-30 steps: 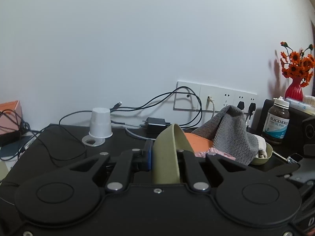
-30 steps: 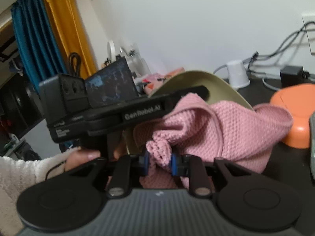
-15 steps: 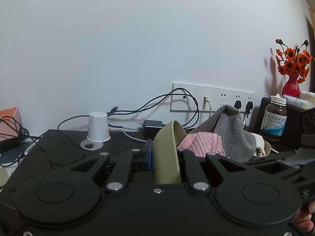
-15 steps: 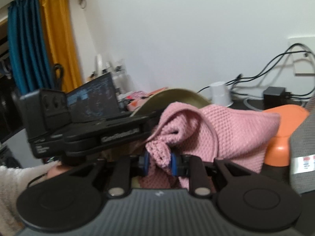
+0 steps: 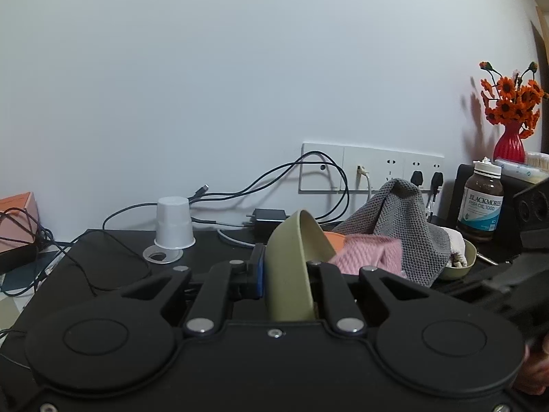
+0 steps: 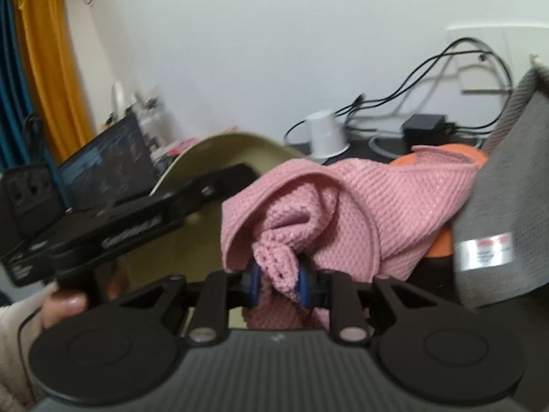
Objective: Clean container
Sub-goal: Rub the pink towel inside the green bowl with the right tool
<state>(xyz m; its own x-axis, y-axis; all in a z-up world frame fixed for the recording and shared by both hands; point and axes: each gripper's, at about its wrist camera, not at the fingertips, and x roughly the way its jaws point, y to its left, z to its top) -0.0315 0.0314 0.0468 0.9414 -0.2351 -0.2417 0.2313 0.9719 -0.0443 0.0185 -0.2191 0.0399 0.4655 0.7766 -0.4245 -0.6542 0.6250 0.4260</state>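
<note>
Gripping the rim of an olive-green bowl, the left gripper has its jaws clamped narrow on the wall, the bowl tipped on edge above the black table. Right gripper pinches a bunched fold of pink cloth, which lies against the bowl's open side. Grey cloth and an orange object sit just beside; white cup stands inverted farther back.

Both grippers matte black w/ round discs & silver screws – left gripper has a blue pad, right gripper blue pads, ribbed grey top. Fluffy cream sleeve – white lettering on left unit's side.
</note>
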